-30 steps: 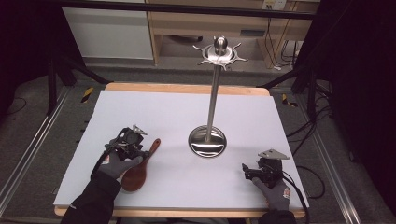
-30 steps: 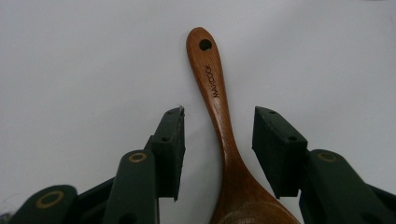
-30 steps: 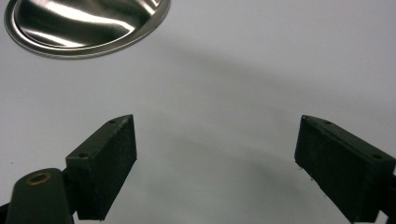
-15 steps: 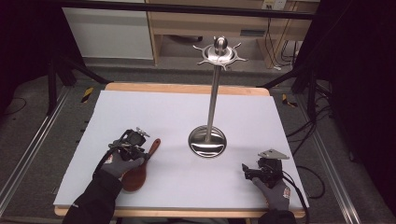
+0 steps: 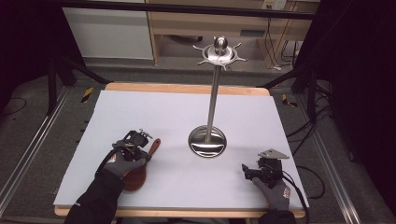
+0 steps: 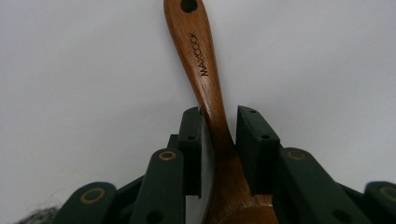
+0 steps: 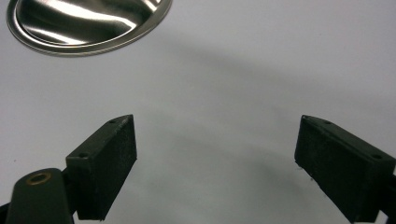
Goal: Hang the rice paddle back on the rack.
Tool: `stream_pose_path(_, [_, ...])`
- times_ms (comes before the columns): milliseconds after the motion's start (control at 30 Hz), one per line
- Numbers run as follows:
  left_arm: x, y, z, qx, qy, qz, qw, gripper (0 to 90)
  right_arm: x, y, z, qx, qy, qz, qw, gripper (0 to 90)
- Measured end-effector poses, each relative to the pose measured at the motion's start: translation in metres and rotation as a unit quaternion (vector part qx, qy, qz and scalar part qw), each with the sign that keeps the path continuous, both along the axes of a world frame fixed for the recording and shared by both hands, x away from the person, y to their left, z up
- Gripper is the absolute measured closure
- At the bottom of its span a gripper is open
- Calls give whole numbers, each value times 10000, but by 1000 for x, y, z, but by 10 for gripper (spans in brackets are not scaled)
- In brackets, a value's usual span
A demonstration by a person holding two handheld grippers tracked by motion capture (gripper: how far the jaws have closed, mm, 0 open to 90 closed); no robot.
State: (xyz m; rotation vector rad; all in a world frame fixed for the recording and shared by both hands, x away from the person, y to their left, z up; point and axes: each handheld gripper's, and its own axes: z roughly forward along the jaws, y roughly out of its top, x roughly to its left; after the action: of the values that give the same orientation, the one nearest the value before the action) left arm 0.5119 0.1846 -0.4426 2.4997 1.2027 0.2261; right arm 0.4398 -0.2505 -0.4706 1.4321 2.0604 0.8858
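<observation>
Closing in on the wooden spoon (image 6: 208, 84) with the left gripper (image 6: 219, 135) right now. Its jaws have just been narrowing, and in the left gripper view the handle runs straight up between the two pads. The left pad looks to be touching the wood while the right one shows a thin gap, so I'd call it nearly gripped rather than clamped. From the high view the spoon (image 5: 140, 168) lies flat on the white table (image 5: 154, 112) near the front left, bowl toward me, handle tip pointing toward the metal stand (image 5: 208, 140).

My guess is the spoon ends up hanging on one of the hooks at the stand's top, by the hole at the handle's end. So I want the grip low on the neck, just above the bowl, which leaves that hole free. I'd finish the squeeze before lifting, since the handle is smooth and tapered and could swivel between the pads.

The right gripper (image 7: 215, 154) sits wide open with nothing in it, hovering over bare table just short of the stand's shiny base (image 7: 88, 23). Handy if the stand needs steadying.
</observation>
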Motion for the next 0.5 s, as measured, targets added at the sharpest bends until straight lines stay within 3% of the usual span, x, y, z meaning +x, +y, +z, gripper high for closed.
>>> stream_pose_path(233, [3,-1,-2,33,151,65,9999,709,0,0,0,-2,17,10,10000,131])
stream_pose_path(500, [4,-4,-5,104,170,120,9997,708,0,0,0,7,31,12,10000,131])
